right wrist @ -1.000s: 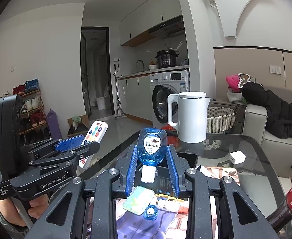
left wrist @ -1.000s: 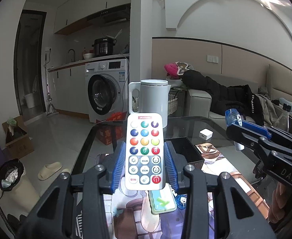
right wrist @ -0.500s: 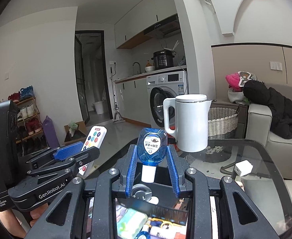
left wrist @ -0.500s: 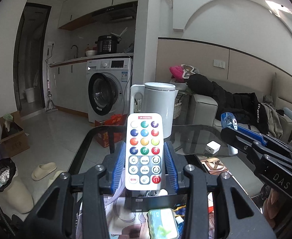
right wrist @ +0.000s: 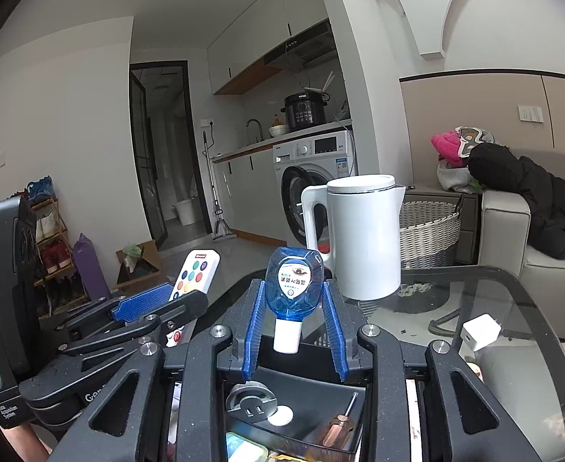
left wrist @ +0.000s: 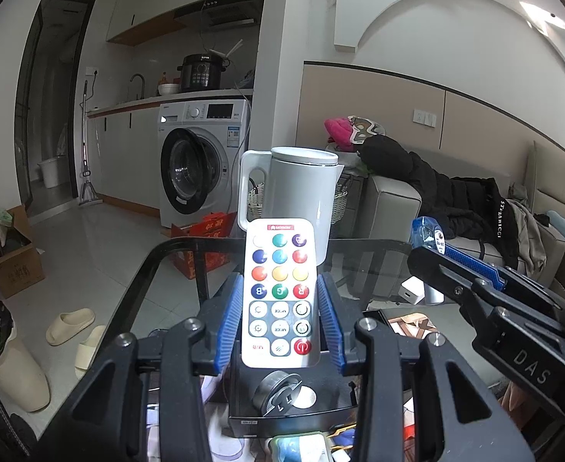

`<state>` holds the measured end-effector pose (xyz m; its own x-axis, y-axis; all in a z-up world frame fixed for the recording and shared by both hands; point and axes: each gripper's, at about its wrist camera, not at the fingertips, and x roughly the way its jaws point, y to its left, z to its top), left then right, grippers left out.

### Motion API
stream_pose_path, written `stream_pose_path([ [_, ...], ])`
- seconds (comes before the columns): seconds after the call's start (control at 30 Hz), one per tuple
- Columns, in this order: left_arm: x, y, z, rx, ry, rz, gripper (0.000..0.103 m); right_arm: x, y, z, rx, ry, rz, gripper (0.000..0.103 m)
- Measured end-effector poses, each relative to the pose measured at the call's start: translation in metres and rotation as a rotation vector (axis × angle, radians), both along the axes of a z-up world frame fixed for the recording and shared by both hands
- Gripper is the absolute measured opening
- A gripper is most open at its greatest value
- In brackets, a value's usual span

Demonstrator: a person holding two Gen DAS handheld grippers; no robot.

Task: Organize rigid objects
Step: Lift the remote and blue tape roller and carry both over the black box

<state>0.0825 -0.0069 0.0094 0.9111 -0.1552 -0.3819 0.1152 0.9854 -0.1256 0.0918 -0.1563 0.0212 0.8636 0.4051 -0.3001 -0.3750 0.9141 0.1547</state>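
Note:
My left gripper [left wrist: 279,321] is shut on a white remote control [left wrist: 279,292] with coloured buttons, held upright above a black tray [left wrist: 244,404] on the glass table. The tray holds a round grey plug adapter [left wrist: 278,389]. My right gripper [right wrist: 294,331] is shut on a small blue bottle [right wrist: 295,288], cap pointing down, over the same black tray [right wrist: 359,415]. The tray also holds a small screwdriver [right wrist: 340,427]. The left gripper [right wrist: 155,304] with the remote [right wrist: 196,273] shows at the left of the right wrist view. The right gripper [left wrist: 459,265] shows at the right of the left wrist view.
A white kettle [left wrist: 298,196] stands at the table's far edge. A white charger cube [right wrist: 480,331] lies on the glass table [right wrist: 475,292] to the right. A mint green case [left wrist: 301,448] and small clutter lie in front of the tray. A sofa [left wrist: 394,200] is behind.
Both grippers have moved forward over the table with their objects; the black tray, earlier ahead of them, now lies beneath the fingers. The kettle looks nearer. The grips are unchanged.

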Motion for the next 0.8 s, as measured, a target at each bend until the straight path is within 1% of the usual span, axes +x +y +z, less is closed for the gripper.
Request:
stream_pose_path([
  [0.23, 0.008, 0.005, -0.002, -0.021, 0.017, 0.005, 0.038, 0.005, -0.003, -0.006, 0.006, 0.012, 0.002, 0.03],
  [0.4, 0.011, 0.004, -0.003, -0.017, 0.022, 0.01, 0.038, 0.007, -0.003, -0.008, 0.008, 0.02, 0.007, 0.03],
  [0.6, 0.022, 0.003, -0.01, -0.018, 0.081, 0.015, 0.038, 0.013, -0.003, -0.011, 0.006, 0.047, 0.014, 0.03],
  [0.7, 0.03, 0.005, -0.014, -0.028, 0.119, 0.016, 0.038, 0.018, -0.002, -0.015, -0.008, 0.081, 0.011, 0.03],
  [0.8, 0.035, 0.004, -0.019, -0.022, 0.154, 0.006, 0.038, 0.029, 0.001, -0.024, -0.035, 0.156, 0.017, 0.03],
])
